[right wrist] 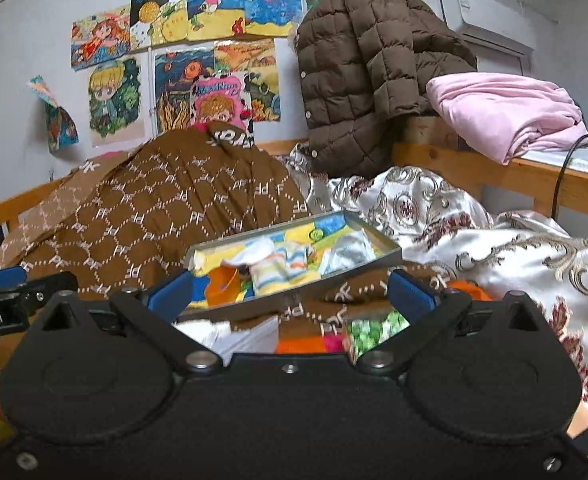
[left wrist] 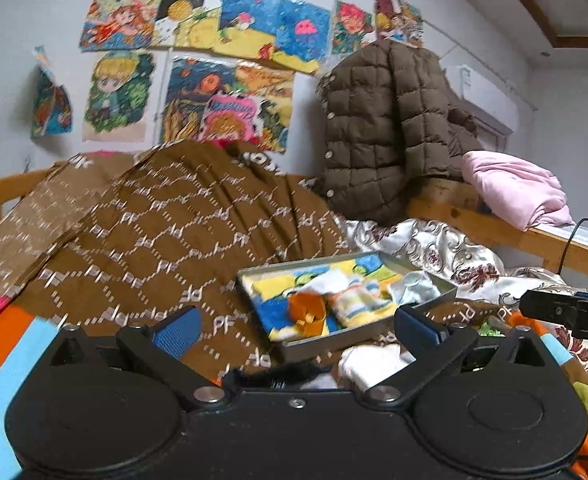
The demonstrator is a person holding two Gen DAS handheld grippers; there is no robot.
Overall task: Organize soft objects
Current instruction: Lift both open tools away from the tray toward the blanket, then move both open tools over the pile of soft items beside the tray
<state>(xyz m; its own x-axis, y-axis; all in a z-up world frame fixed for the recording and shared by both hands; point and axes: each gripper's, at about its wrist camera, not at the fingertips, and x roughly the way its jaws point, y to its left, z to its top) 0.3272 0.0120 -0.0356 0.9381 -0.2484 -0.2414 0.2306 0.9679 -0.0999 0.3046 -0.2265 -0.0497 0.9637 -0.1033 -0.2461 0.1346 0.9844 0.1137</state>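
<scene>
Both my grippers hang above the bed, level with each other and facing the tin [left wrist: 434, 276]. My left gripper [left wrist: 296, 330] has its fingers spread wide and holds nothing; my right gripper [right wrist: 290, 294] is likewise spread and empty. The tin sits tilted on the brown quilt [left wrist: 166, 220], its near edge lower than its far edge. Inside it lie a striped sock [left wrist: 358, 300], an orange piece [left wrist: 306, 312] and a pale cloth [left wrist: 414, 284], all loosely piled and touching. Outside the tin, just below its near rim, a white sock [left wrist: 370, 360] lies between my left fingers, with a black one [left wrist: 278, 372] beside it, close to the gripper body. In the right wrist view a white item [right wrist: 230, 332], an orange item [right wrist: 298, 344] and a green patterned one [right wrist: 374, 328] lie under my right fingers. I judge the sorting partly done, with these loose pieces left to go in. Risks noted: the tin rests on soft, sloped bedding, so a push on its rim could tip it and spill what it holds; the loose pieces overlap, so a pinch may take two at once or catch the quilt; the pictures are blurred, so exact contact cannot be confirmed
</scene>
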